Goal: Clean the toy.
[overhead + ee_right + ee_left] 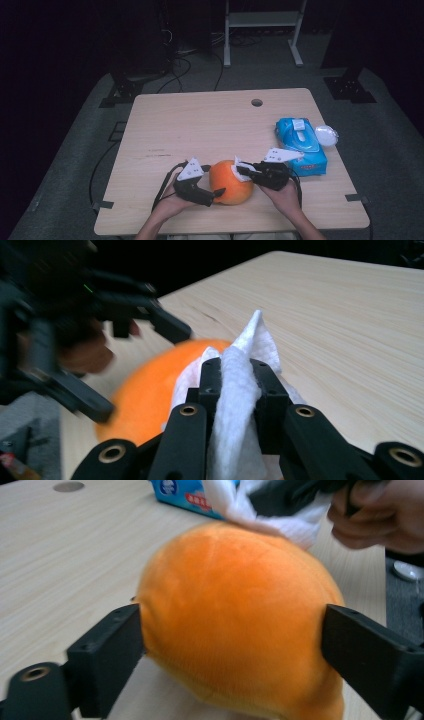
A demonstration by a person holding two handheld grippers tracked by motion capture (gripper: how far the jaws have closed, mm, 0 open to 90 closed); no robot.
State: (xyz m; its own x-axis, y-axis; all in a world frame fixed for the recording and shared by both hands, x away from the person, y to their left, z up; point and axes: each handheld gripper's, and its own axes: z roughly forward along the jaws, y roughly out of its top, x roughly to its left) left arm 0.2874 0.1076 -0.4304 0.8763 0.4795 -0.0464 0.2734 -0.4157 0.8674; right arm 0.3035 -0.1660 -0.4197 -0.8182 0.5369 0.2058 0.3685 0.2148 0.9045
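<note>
We see the orange plush ball sitting on the wooden table near its front edge, between the two hands. The left gripper clamps it from the person's left: in the left gripper view its two black jaws press against opposite flanks of the orange plush ball, spread wide around it. On the ball's upper right side lies a white wipe, touching the plush. The right gripper pinches that wipe; in the right gripper view its jaws stand nearly together with the white wipe bunched between them, the ball just beyond. Farther right we see a blue wipes pack, well apart from the ball
</note>
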